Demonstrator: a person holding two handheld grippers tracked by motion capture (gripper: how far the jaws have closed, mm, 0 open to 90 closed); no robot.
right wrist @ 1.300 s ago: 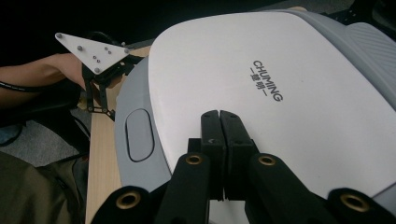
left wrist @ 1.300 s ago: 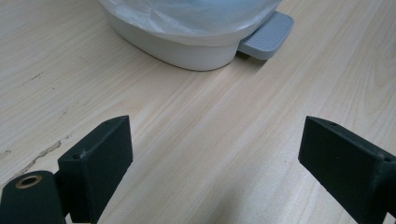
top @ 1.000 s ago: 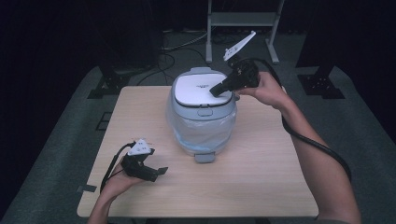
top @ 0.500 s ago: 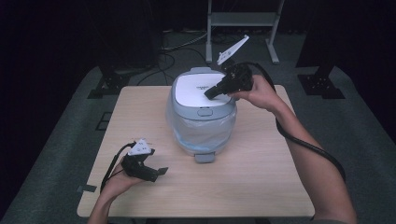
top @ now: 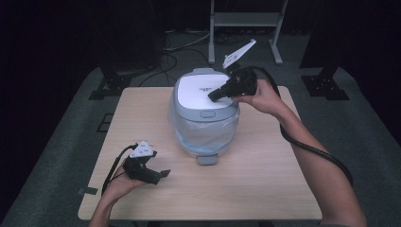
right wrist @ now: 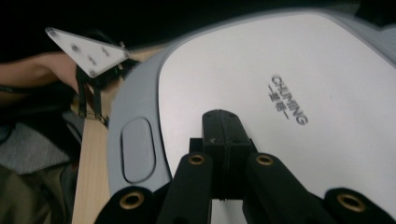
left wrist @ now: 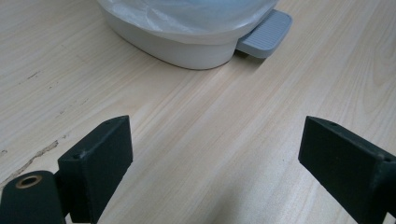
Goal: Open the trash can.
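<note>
A small pedal bin [top: 204, 124] stands mid-table, with a white lid [top: 198, 92] in a grey rim, a clear bag liner and a grey foot pedal [top: 206, 159] at its front. My right gripper [top: 213, 96] is shut with nothing between its jaws, and it points down-left onto the lid's right part. In the right gripper view its closed tips [right wrist: 223, 122] sit on or just over the lid [right wrist: 289, 74] near the printed brand name; I cannot tell whether they touch. My left gripper [top: 160, 176] is open low over the table's front left, facing the bin base [left wrist: 187, 42] and pedal [left wrist: 266, 35].
A grey oval push button [right wrist: 137, 149] sits on the lid's front rim. The wooden table [top: 265, 184] has bare surface around the bin. Beyond the far edge are dark stands, cables and a metal frame [top: 246, 19] on the floor.
My right gripper has shifted slightly leftward over the lid, staying shut. The left gripper and the bin have not moved.
</note>
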